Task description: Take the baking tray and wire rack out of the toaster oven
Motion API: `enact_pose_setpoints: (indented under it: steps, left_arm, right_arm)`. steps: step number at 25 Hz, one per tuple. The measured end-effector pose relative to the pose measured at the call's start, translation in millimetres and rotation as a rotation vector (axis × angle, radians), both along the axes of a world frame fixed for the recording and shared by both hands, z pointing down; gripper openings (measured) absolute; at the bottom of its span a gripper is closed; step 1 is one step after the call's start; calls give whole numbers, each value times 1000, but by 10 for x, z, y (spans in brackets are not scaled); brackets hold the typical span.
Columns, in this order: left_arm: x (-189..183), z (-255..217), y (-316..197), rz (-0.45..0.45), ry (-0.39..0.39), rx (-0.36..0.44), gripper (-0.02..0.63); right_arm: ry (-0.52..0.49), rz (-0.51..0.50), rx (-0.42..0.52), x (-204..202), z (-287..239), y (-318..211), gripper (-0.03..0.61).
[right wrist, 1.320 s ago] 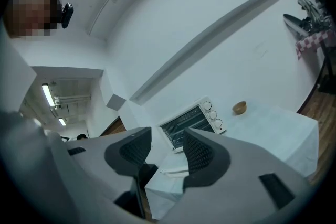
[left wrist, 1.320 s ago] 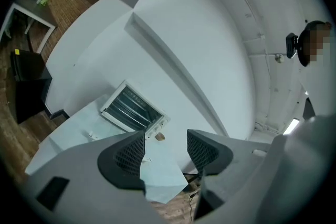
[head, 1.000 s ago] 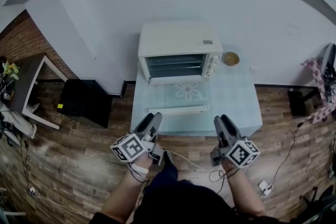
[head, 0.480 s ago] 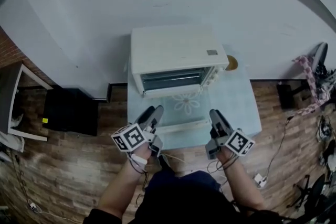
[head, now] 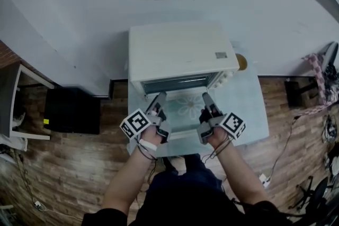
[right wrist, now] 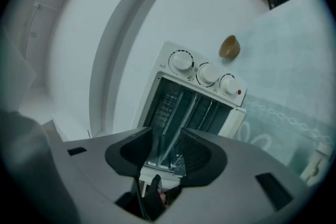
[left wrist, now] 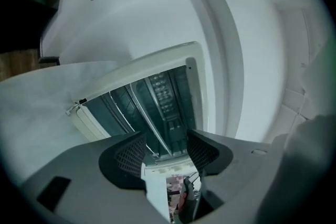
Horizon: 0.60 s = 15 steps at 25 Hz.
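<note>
The step in hand is the approach. The tray [right wrist: 181, 118] and rack [left wrist: 147, 115] sit inside the open oven [head: 180, 53], at the back of the surface [head: 249, 108]. The left tongs [head: 160, 97] stand wide and empty, and the right tongs [head: 205, 97] are half open, also empty. A second ago both were at the near edge of the surface; now they are close to the oven mouth. Next, I think, they must enter and close on a front edge.

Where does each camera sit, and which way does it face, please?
Head view: on the person's head, looking steeply down at the toaster oven on the table; both forearms, left gripper and right gripper show.
Left gripper view: rides the left gripper, facing the oven's open front; its open jaws show.
Right gripper view: rides the right gripper, facing the oven's front and knobs; its open jaws show.
Shared: all see the oven.
</note>
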<state>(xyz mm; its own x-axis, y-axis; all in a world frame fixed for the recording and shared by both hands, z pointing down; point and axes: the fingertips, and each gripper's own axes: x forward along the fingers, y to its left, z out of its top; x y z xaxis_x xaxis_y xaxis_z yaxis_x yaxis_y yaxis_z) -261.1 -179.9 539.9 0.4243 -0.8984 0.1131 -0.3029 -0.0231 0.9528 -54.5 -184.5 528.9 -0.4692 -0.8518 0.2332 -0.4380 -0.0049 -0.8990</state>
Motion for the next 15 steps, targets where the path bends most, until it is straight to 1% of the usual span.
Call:
enact_pose_setpoints:
  steps: [2,4,5,6,9,11,15]
  left_arm:
    - [-5,74,-158,-34,28,-21,238]
    - [10,103,-328,-52,26,-13,236]
    - [17,129,-396,-65,25,-25,236]
    - [24,162,-458,-81,25,-41,236]
    - [34,242,-655,-119,26,-56,236]
    - [33,311,-758,-148,35,-82,236]
    - [26,377,-979,-168,33,-55,235]
  right_arm:
    - [-54,-8,11,-72,64,-215,172]
    - [-92,-15,1,-122,140,-412,170]
    - [-103,-19,-11,-140,182,-507,170]
    - [-110,-24,-26,-156,224,-599,169]
    - [-118,-47,-71,-222,362,-839,169]
    - [-131,-59,-87,-271,442,-980,170]
    - [-146,-72,-96,-339,550,-1189,178]
